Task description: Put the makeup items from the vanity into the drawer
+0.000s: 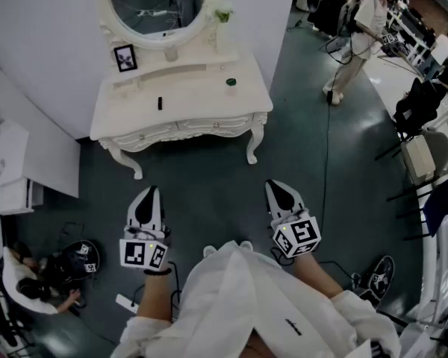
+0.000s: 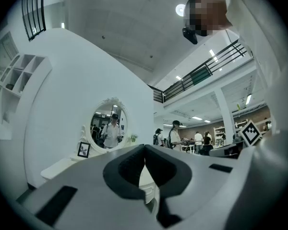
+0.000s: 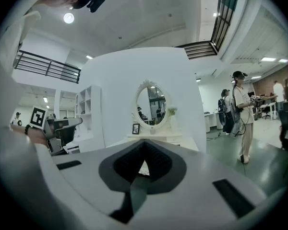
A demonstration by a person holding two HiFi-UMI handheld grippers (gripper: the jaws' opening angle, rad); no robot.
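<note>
Standing against the white wall: one white vanity (image 1: 198,99) with curved legs and a carved front.

Fittings on it, one of each:
- oval mirror (image 1: 155,6)
- small dark-framed picture (image 1: 125,57)
- pale vase (image 1: 221,17) with a green sprig

Drawer fronts: two, side by side under the top. The left drawer front (image 1: 143,134) and the right drawer front (image 1: 211,123) are both pushed in.

Makeup items on the vanity top: two.
- Item one is a slim black stick (image 1: 160,103), near the middle of the top and towards its front edge. Whether it stands or lies cannot be told.
- Item two is a low round green pot (image 1: 231,82), towards the right rear of the top.
- The two sit well apart, and nothing touches either.

Tongs: two, each with one marker cube. Both are held over the dark floor (image 1: 209,174), well apart from the vanity and pointing towards it.
- On the left gripper (image 1: 151,192) the jaws are closed, the dark pads meeting at the tips with nothing between them. It touches nothing.
- On the right gripper (image 1: 278,186) the jaws are likewise closed tip to tip and empty, clear of every item.

Other people: two. One standing person (image 1: 355,36) is at the far right, and one seated person (image 1: 30,280) is low at the left.
</note>
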